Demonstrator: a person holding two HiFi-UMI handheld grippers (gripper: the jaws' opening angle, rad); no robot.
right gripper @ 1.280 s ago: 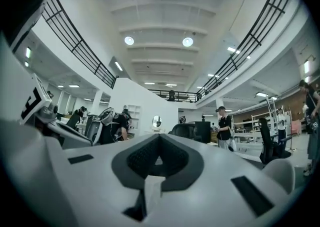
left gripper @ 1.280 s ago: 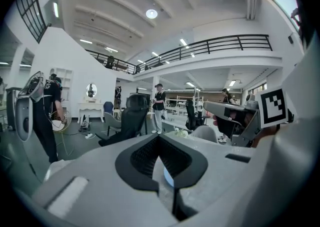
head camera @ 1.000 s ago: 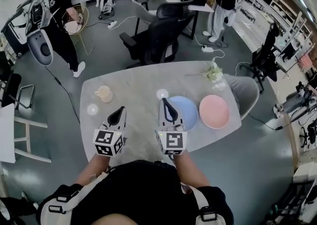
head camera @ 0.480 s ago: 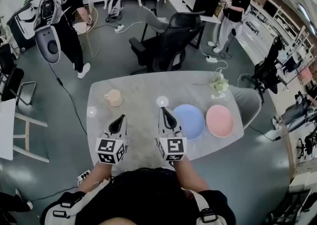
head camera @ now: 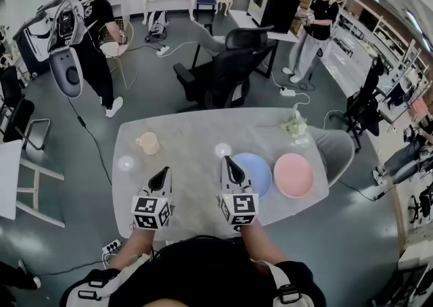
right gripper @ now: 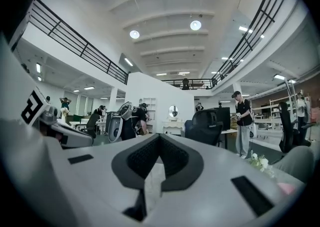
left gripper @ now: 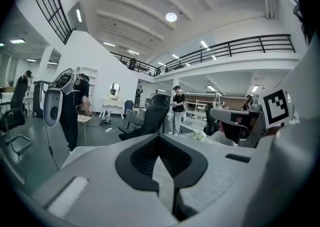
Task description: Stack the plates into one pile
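Two plates lie side by side on the right part of the grey table [head camera: 183, 136]: a blue plate [head camera: 256, 173] and, to its right, a pink plate [head camera: 293, 174]. They are apart, not stacked. My right gripper [head camera: 227, 162] is shut and empty, its tip at the blue plate's left rim. My left gripper [head camera: 161, 176] is shut and empty too, over bare table well left of both plates. In the gripper views, the left gripper [left gripper: 161, 143] and the right gripper [right gripper: 159, 143] show their jaws meeting with nothing between them.
A beige cup [head camera: 147, 143] stands at the table's far left. Two small white discs [head camera: 126, 163] [head camera: 222, 149] lie on the table. A flower sprig [head camera: 294, 125] is at the far right. A black office chair [head camera: 226, 69] stands behind the table, and people stand further back.
The head view has shifted a little. Both grippers stay shut over the near side of the table, and the plates have not moved.
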